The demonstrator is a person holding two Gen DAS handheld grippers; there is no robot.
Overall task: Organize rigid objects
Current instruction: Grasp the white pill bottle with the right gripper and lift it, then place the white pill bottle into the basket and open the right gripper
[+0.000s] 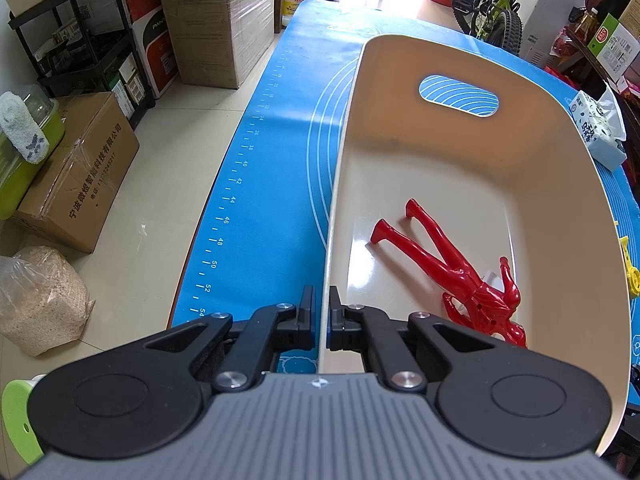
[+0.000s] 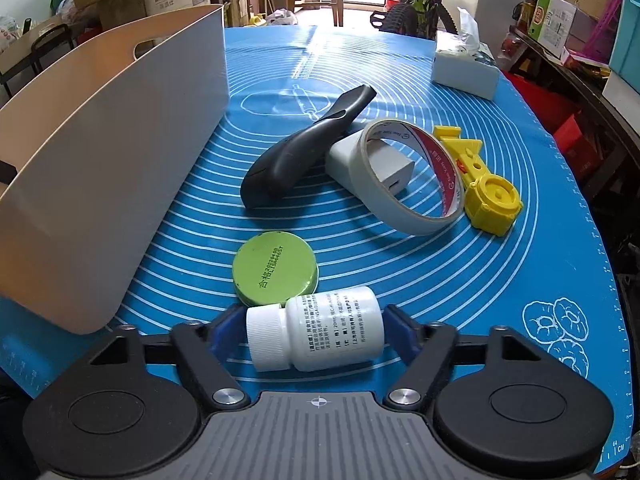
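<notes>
A cream bin (image 1: 560, 208) stands on the blue mat (image 1: 280, 200) with a red toy figure (image 1: 460, 276) lying inside it. My left gripper (image 1: 324, 312) is shut on the bin's near left wall. In the right wrist view the bin (image 2: 120, 152) stands at the left. My right gripper (image 2: 314, 330) has its blue pads on both ends of a white pill bottle (image 2: 316, 334) lying sideways on the mat (image 2: 520, 264). Just beyond it lies a green round tin (image 2: 276, 274). Farther off are a dark handheld device (image 2: 296, 156), a tape roll (image 2: 408, 180), a white charger (image 2: 384, 164) and a yellow toy (image 2: 484, 184).
A tissue pack (image 2: 464, 64) sits at the mat's far right; it also shows in the left wrist view (image 1: 600, 128). Cardboard boxes (image 1: 76, 176), a bag (image 1: 40, 300) and shelves (image 1: 80, 40) stand on the floor left of the table. A bicycle (image 1: 496, 4) stands beyond the far end.
</notes>
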